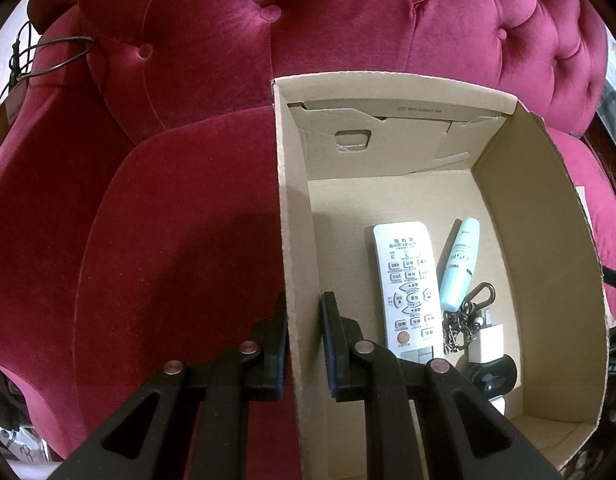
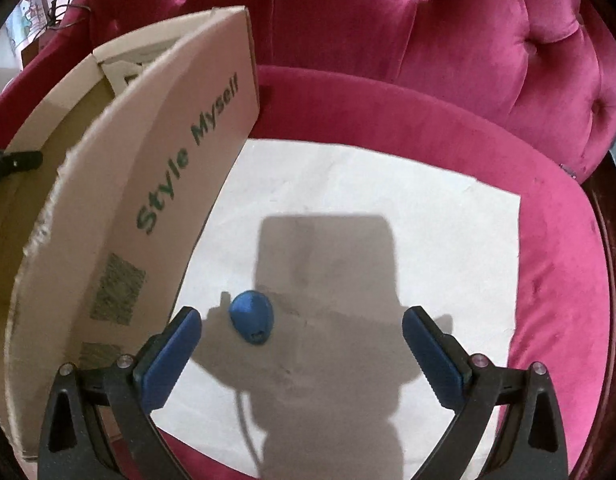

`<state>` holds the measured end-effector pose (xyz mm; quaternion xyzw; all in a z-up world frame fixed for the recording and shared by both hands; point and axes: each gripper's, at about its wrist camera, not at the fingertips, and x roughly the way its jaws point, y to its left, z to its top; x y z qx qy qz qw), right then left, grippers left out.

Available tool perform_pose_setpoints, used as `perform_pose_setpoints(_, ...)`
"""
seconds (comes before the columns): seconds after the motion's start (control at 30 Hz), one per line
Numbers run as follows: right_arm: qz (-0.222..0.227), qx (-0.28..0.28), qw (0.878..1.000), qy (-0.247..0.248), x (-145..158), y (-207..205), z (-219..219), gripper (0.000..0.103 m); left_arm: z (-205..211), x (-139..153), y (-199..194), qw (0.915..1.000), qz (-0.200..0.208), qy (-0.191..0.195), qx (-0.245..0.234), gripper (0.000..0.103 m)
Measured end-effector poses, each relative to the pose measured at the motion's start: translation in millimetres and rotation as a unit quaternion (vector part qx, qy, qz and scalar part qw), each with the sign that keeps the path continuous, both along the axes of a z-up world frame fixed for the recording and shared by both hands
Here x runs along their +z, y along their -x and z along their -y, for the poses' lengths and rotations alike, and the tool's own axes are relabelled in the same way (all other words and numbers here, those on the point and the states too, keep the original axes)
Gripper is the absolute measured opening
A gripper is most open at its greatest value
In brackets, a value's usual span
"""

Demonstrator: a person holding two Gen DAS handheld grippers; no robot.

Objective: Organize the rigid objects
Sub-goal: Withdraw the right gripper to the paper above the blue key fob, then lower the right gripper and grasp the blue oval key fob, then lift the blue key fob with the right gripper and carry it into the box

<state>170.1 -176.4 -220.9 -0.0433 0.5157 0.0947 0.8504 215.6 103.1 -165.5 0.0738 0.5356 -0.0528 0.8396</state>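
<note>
Box: open cardboard box (image 1: 540, 240) on a crimson tufted armchair (image 1: 188, 200), open side up; printed "Style Myself" on its outer wall in the right wrist view (image 2: 180, 168)
Box contents, centre: white remote control (image 1: 408, 288) flat on the floor, buttons up, long axis running from the near edge toward the far wall
Box contents, right of remote: pale blue tube (image 1: 458, 264), just beside the remote, long axis nearly parallel to it, leaning slightly right at the far end
Box contents, near right corner: dark key chain with clip (image 1: 468, 316), touching the tube's near end; small white block (image 1: 486, 344) next to it; black rounded item (image 1: 494, 372), partly hidden, kind unclear
Outside the box: blue egg-shaped object (image 2: 250, 322) on a white sheet (image 2: 428, 208) spread over the seat cushion, just right of the box wall; long axis slanted, narrower end with a small socket toward the camera
Left gripper (image 1: 304, 344): jaws narrow, clamped on the box's left wall, one pad inside, one outside
Right gripper (image 2: 302, 350): jaws wide, nothing between the pads; the blue object lies just ahead, closer to the left finger (image 2: 172, 356)
</note>
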Motion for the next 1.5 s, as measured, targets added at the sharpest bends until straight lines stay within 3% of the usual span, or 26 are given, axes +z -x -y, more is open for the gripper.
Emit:
perform_pose_setpoints(0.33,-0.012,-0.002,1.0,-0.004,-15,-3,-3,0.101,0,0,0,1.0,0.0,0.0,0.001,0.016)
perform_pose_setpoints(0.63,-0.015,0.005,1.0,-0.006,-13,-2,-13,0.08,0,-1,0,1.0,-0.001,0.001,0.001,0.016)
perform_pose_setpoints(0.73,-0.02,0.006,1.0,0.002,-15,-1,-15,0.07,-1,-1,0,1.0,0.0,0.001,0.001,0.016)
perform_pose_setpoints(0.9,-0.012,-0.009,1.0,0.016,-9,-2,-11,0.027,-1,-1,0,1.0,0.0,0.001,0.001,0.016)
perform_pose_setpoints(1.5,-0.001,-0.025,1.0,0.012,9,-1,-3,0.027,-2,-1,0,1.0,0.0,0.001,0.001,0.016)
